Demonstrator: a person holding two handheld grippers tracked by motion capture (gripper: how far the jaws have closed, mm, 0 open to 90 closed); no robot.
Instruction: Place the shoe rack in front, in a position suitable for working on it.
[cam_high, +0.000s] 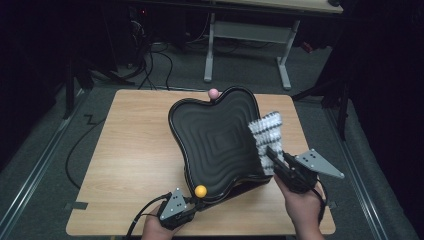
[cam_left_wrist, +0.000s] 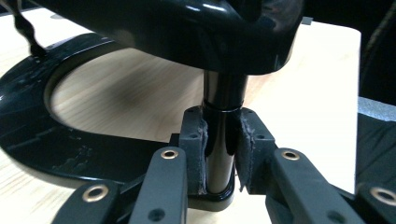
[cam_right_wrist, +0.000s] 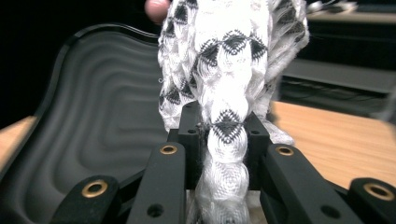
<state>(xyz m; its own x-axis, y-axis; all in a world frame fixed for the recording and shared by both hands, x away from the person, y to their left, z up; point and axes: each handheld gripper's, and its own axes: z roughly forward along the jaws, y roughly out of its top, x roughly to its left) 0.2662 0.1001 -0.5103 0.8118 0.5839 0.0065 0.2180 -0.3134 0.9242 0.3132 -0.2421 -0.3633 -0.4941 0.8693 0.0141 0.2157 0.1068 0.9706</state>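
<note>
I take the black tray (cam_high: 215, 137) as my landmark: a wavy-rimmed dish with stepped ridges, standing tilted on a stand on the wooden table (cam_high: 130, 165), its face turned up towards my side.

Left gripper (cam_high: 192, 202): at the tray's near-left corner, just below the orange ball (cam_high: 200, 190) that caps the rim there. In the left gripper view the jaws are clenched on the black post (cam_left_wrist: 224, 135) under the tray, pads pressed to both sides of it, above the ring-shaped base (cam_left_wrist: 32, 135) that lies flat on the table. I judge this hand to be steadying the stand.

Right gripper (cam_high: 272, 157): at the tray's right edge. Its jaws are closed tight on a bunched white cloth (cam_right_wrist: 229, 79) with a black diamond pattern; the free end of the cloth (cam_high: 267, 131) rises past the jaws and lies against the tray's right rim. A pink ball (cam_high: 213, 93) sits at the far rim.

Step in hand, as I judge it: wiping the tray, with the cloth at the right margin and most of the ridged face not yet covered.

Next move calls for drawing the cloth leftwards across the ridges with light, even pressure, while the left grip holds firm so the tilted tray does not swing or tip.
</note>
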